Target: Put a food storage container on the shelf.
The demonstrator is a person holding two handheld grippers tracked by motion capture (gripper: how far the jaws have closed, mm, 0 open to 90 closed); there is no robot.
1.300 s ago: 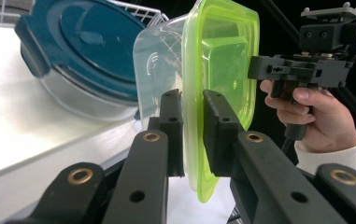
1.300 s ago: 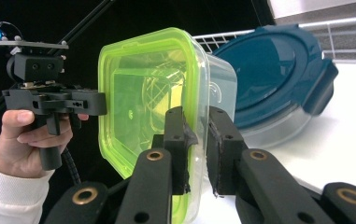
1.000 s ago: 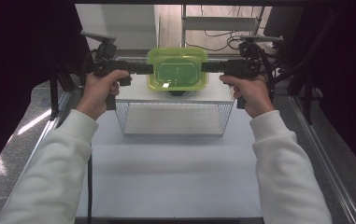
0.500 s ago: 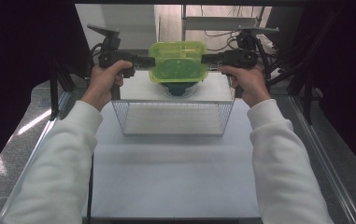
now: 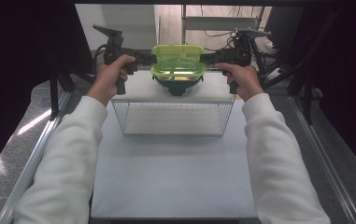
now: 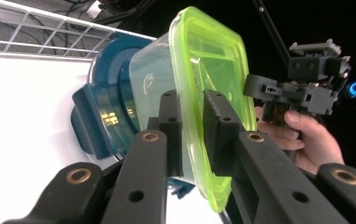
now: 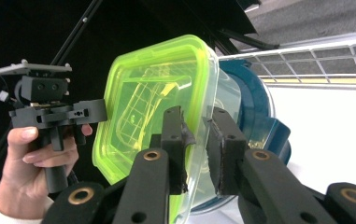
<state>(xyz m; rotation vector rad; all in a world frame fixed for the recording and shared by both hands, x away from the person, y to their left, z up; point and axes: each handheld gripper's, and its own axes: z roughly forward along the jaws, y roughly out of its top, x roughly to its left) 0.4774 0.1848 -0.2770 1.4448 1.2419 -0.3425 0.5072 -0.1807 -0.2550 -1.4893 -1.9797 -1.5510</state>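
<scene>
Both grippers clamp the green lid [image 5: 178, 59] from opposite sides in the upper middle of the high view: left gripper [image 5: 148, 58] pinches its left rim, right gripper [image 5: 209, 57] its right rim, and both pairs of jaws have just eased slightly wider with the rim still between them. Under the lid sits a clear tub [image 6: 152, 74] over a blue container [image 6: 105, 107], held up just beyond the far edge of the wire basket [image 5: 173, 116]. The basket stands on a plain white table [image 5: 175, 177] with grey metal rails at left and right, dark curtain both sides, cables and a grey floor in the background at top.
</scene>
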